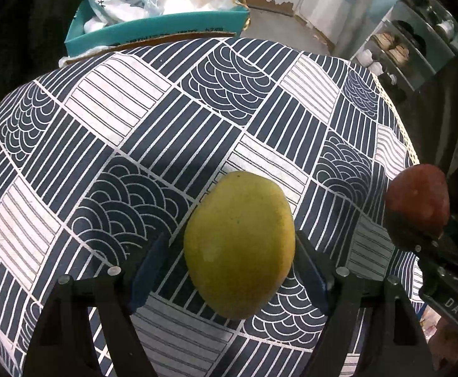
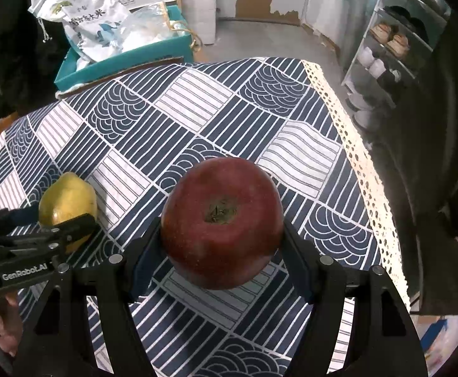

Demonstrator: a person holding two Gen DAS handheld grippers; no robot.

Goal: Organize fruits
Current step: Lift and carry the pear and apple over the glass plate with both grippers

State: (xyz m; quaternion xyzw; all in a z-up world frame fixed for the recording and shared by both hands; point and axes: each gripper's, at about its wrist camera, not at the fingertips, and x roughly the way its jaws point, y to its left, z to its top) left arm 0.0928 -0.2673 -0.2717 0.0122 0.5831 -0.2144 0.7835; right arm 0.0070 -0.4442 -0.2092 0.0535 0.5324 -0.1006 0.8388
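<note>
Fruits: smooth yellow-green oval mango [image 1: 240, 245] sits between apart left claw [image 1: 232, 270] pads, to be centred before closing; right claw [image 2: 221, 245], at three o'clock, is clamped on round dark-red apple [image 2: 221, 220].

Left gripper [image 1: 240, 260] and right gripper [image 2: 221, 245]: black frames, blue finger pads [image 2: 142, 265], silver screws; white "GenRobot.AI" and "DAS" markings.

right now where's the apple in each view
Left wrist: apple at the far right edge, in the right gripper.
Right wrist: apple in the centre, between the gripper's fingers.
Shared landmark: the teal box beyond the tablecloth.
</note>
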